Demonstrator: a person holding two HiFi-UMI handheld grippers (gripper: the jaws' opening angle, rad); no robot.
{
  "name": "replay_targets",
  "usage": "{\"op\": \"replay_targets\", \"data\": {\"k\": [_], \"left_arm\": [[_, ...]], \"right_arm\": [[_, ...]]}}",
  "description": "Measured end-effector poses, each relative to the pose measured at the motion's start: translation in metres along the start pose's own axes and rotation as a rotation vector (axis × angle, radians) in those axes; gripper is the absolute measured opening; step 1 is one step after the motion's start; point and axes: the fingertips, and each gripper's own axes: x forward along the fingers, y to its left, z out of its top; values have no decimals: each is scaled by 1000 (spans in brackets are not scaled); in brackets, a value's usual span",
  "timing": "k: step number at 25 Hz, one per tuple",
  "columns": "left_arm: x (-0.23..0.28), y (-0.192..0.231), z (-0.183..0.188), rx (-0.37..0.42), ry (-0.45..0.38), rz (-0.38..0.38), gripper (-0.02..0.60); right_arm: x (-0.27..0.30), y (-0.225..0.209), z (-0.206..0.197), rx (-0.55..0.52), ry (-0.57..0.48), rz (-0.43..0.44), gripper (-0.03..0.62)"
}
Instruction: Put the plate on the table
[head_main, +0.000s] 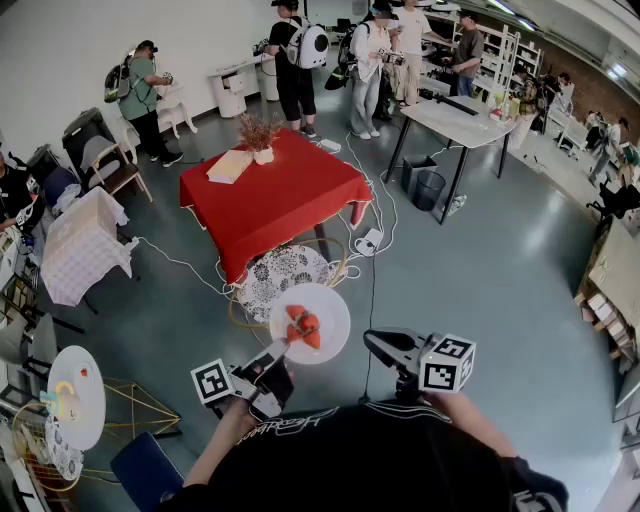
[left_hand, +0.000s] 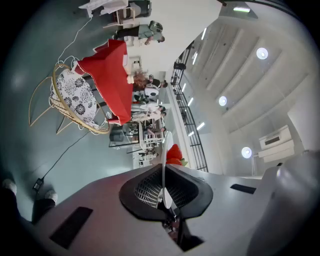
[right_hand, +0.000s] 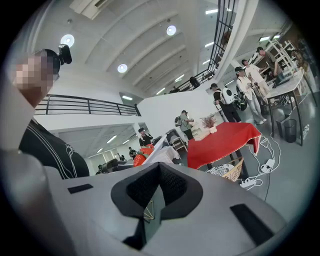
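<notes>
Floor (head_main: 480, 270) of grey is filling most of the head view. One red-clothed table (head_main: 275, 200) is standing at 12 o'clock from you, well apart from your grippers. One round wicker chair (head_main: 285, 272) with a patterned cushion is sitting at the table's near edge, between the table and you.

You are holding both forearms forward and low, with one gripper in each hand, two in all. Your left gripper (head_main: 281, 352) is pointing toward 1 o'clock and is rolled onto its side. Its jaws are clamping the near rim of the one white plate (head_main: 330, 308). The plate is hanging level in the air at 12 o'clock from your chest, over the chair's near edge and not on the table. In the left gripper view it is showing edge-on between the pads.

Your right gripper (head_main: 372, 340) is sitting at 1 o'clock and pointing toward 10 o'clock. Its tips are near the plate's right rim but apart from it, and its jaws are resting together with nothing between them.

Each gripper is carrying one marker cube, the left cube (head_main: 212, 380) and the right cube (head_main: 446, 362).

Strawberries (head_main: 303, 327) are lying in a small red cluster on the plate's near left part; their count is not clear.
</notes>
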Motion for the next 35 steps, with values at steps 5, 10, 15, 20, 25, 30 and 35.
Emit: {"op": "replay_targets", "data": {"k": [5,10,15,20,25,30,35], "left_arm": [[4,0,0,-4,8,-6,15],[3,5,0,-10,8,-5,15],[-5,7,6,-20,5,-1,15],[-6,7,9,-29,-1,-7,15],[-13,6,12,-29,6,-12,15],[-14,16,20,-33,5,11,15],[2,26,23,-45,2,24,15]], "right_arm": [[2,0,0,-1,2,0,8],[7,1,-8,8,16,-1,8],[15,6,-13,20,22,1,8],[18,10,-14,14,34,7,8],[24,10,-19,66,36,-6,8],[30,4,-23,127,18,-3,8],[24,-20,-19,191,-34,-13,8]]}}
